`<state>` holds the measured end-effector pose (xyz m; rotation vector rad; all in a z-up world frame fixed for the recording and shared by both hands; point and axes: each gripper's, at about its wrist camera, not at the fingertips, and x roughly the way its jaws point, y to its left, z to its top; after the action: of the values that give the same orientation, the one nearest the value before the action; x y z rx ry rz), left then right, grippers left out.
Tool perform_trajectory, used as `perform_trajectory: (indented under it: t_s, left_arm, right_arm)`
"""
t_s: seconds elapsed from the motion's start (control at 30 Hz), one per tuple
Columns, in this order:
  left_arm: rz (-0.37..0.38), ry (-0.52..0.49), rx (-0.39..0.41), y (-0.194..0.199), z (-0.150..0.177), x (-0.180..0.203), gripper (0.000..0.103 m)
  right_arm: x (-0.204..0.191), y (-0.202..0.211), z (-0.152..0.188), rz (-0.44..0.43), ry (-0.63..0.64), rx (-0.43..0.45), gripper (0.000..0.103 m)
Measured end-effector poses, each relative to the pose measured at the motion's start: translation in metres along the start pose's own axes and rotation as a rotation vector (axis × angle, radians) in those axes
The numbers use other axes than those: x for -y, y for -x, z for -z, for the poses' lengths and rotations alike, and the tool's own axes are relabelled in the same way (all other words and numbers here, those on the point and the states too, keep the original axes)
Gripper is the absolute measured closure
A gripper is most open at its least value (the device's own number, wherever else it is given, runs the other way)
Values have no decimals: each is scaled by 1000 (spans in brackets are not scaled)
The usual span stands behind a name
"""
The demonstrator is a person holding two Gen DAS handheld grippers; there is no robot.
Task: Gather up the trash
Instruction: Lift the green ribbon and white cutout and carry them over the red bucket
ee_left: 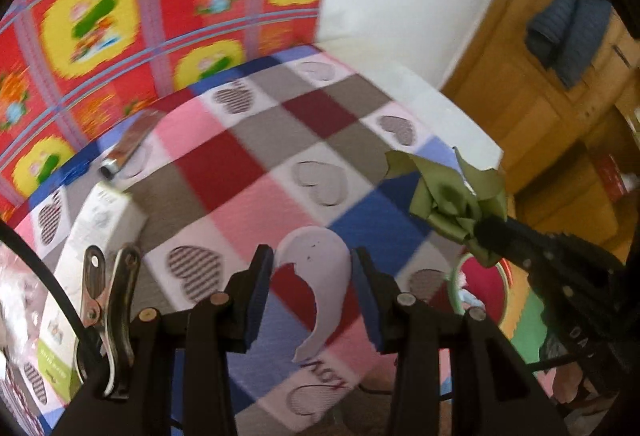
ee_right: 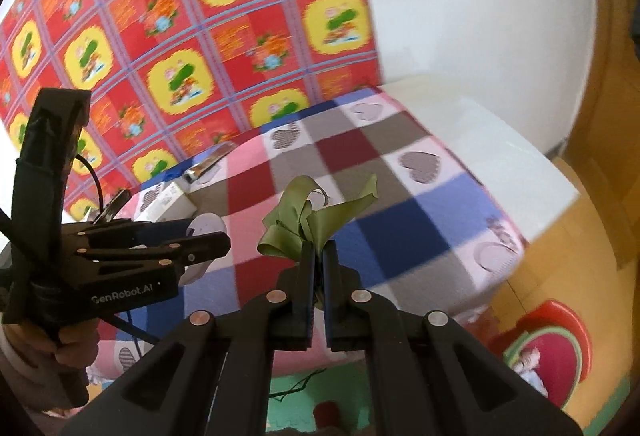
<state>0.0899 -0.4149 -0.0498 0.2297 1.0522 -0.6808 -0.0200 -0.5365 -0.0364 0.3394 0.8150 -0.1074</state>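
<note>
The right gripper (ee_right: pixel 319 256) has its two fingers pressed close together, and they pinch a crumpled green ribbon (ee_right: pixel 308 220); the ribbon sticks up and out past the fingertips, with one long end reaching to the right; in the left wrist view the same ribbon (ee_left: pixel 452 200) hangs off the tip of the right gripper (ee_left: pixel 486 226) over the right edge of the blanket.

The left gripper (ee_left: pixel 312 268) has its fingers spread apart; a curved white scrap (ee_left: pixel 320 276) lies on the blanket between them; I cannot tell if the blue pads touch it; in the right wrist view the left gripper (ee_right: pixel 212 232) points to the right and the white scrap (ee_right: pixel 208 232) peeks out at its tips.

The checked blanket (ee_left: pixel 256 164) has red, pink, grey and blue squares with hearts on it; a white box (ee_left: pixel 100 220) lies on its left side, just beside the left gripper; a small tube (ee_left: pixel 128 146) lies farther back near the wall, apart from the box; a metal clip (ee_left: pixel 108 300) is fixed on the left gripper's side; behind the blanket is a red and yellow patterned cloth (ee_left: pixel 120 8); a red and green mat (ee_right: pixel 548 348) is on the floor at the right.
</note>
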Motion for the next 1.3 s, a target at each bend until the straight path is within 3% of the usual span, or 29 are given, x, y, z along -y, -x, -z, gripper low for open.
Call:
perform_trajectory:
  t_s: [0.7, 1.3]
  left_arm:
    - [190, -287, -43, -21, 1, 152, 61]
    - [325, -491, -147, -93, 49, 309, 61]
  right_arm:
    - [109, 77, 70, 205, -267, 32, 99]
    - [227, 116, 146, 327, -445, -25, 99]
